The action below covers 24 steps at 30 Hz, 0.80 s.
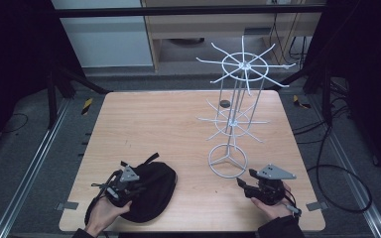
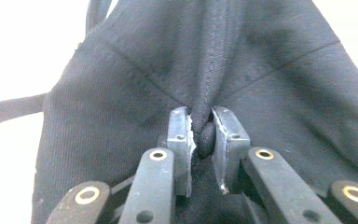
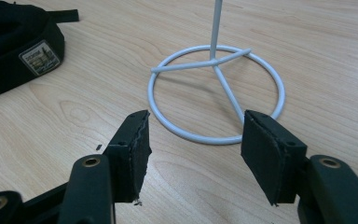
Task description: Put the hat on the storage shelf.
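Note:
A black fabric bag lies at the table's near left corner. My left gripper rests on it, and in the left gripper view the left gripper is shut on a raised ridge of the bag, its pads pinching the fabric. A white wire display rack with two tiers of radiating hooks stands right of centre on a ring base. My right gripper sits on the table just right of that base. In the right gripper view the right gripper is open and holds nothing, with the ring base just beyond its tips.
The wooden table has open surface across its left and middle. A small dark disc lies behind the rack. Part of the bag with a small label lies to the left in the right gripper view. Dark frames and cables surround the table.

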Motion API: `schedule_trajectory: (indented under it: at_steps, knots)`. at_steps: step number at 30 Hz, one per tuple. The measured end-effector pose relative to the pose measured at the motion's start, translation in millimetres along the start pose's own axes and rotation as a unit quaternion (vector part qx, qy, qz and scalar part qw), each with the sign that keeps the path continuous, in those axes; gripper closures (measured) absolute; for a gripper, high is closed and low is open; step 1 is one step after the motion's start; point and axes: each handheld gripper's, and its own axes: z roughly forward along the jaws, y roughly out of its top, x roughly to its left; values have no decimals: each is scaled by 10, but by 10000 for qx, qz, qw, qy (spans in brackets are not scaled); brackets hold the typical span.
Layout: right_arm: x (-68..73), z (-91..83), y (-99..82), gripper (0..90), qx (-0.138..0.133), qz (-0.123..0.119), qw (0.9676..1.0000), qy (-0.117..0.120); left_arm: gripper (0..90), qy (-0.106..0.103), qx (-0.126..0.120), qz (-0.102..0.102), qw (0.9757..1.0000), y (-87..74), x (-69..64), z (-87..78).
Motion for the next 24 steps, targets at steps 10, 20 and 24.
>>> schedule_trajectory:
  at_steps: [10,20,24]
  knots:
    - [-35,-18,-5,420,-32,37,10000,-32,789,-94,-1188,-316,9924,58,-12,-418]
    - [-82,-47,-11,420,-81,95,9998,-125,793,-115,-2035,-464,9779,120,-27,-674]
    - [-102,-62,-19,420,-87,147,9997,-173,793,-153,-2302,-503,9717,185,-37,-781]
